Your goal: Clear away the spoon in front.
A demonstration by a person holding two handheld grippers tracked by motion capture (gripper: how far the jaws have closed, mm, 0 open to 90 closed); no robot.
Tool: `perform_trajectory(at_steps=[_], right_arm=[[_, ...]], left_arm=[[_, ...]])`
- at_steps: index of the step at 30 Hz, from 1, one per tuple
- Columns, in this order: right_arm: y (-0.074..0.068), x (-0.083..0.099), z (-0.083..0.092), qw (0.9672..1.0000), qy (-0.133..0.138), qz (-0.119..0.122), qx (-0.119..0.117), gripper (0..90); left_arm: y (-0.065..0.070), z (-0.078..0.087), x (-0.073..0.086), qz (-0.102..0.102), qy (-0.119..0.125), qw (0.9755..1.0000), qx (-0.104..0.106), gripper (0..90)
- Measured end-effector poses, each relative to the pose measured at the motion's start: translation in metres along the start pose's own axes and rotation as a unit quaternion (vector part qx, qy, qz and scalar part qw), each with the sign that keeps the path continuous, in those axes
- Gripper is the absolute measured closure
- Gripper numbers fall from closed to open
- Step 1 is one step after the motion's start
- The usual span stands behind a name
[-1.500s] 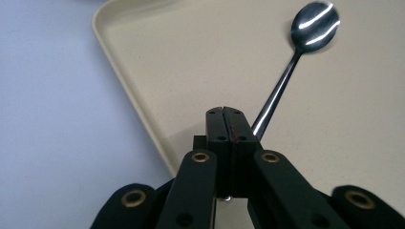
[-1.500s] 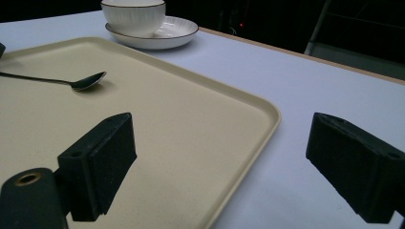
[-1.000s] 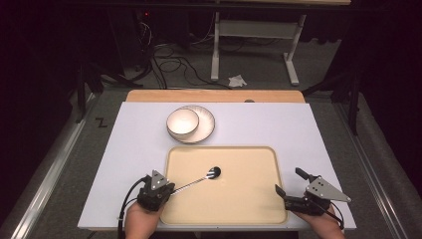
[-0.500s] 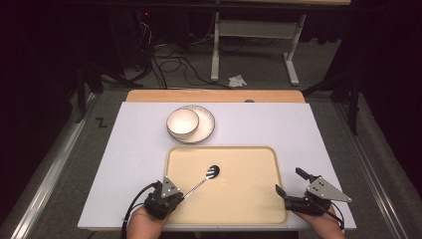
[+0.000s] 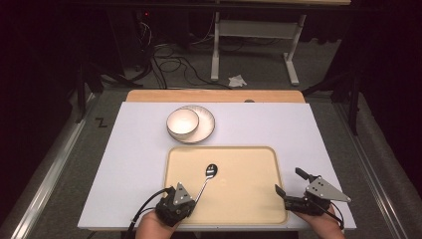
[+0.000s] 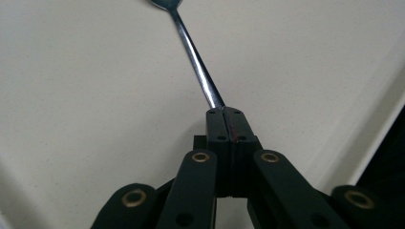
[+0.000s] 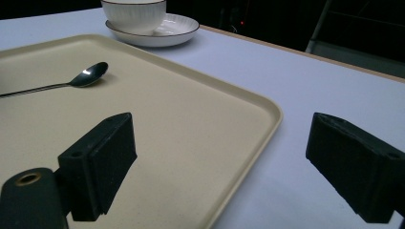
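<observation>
Spoon (image 5: 208, 177) handle tight in the closed left tool (image 5: 189, 203) over the tray (image 5: 249, 199), right tool (image 5: 290, 185) open and empty.

bowl (image 5: 182, 122) on plate (image 5: 204, 130) | white table (image 5: 308, 134) | floor cables (image 5: 169, 59)
</observation>
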State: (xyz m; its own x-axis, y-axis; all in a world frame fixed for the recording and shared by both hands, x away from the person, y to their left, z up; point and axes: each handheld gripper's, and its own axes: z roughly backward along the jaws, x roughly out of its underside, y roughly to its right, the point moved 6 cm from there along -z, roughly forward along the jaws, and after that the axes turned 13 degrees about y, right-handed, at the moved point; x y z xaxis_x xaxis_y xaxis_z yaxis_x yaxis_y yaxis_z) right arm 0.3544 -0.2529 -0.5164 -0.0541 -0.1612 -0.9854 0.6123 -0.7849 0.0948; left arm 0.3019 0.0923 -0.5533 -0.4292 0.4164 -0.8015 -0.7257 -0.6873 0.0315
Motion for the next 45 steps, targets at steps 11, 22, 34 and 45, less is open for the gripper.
perform_trajectory(at_steps=[11, 22, 34, 45], right_arm=[[0.002, -0.001, 0.001, 1.0000, 0.003, -0.001, 0.004, 10.5], [0.003, -0.001, 0.003, 1.0000, 0.004, -0.003, 0.006, 10.5], [0.002, -0.001, 0.001, 1.0000, 0.004, 0.001, 0.003, 10.6], [0.001, -0.001, 0.001, 1.0000, 0.003, 0.001, 0.002, 10.6]], left_arm=[[-0.017, -0.024, -0.040, 0.040, 0.046, 0.9981, -0.002, 90.0], [-0.023, -0.068, -0.053, 0.053, 0.020, 0.9983, -0.013, 90.0], [-0.056, -0.053, -0.041, 0.084, 0.015, 0.9952, -0.047, 90.0], [-0.062, -0.048, -0.037, 0.089, 0.014, 0.9946, -0.052, 90.0]])
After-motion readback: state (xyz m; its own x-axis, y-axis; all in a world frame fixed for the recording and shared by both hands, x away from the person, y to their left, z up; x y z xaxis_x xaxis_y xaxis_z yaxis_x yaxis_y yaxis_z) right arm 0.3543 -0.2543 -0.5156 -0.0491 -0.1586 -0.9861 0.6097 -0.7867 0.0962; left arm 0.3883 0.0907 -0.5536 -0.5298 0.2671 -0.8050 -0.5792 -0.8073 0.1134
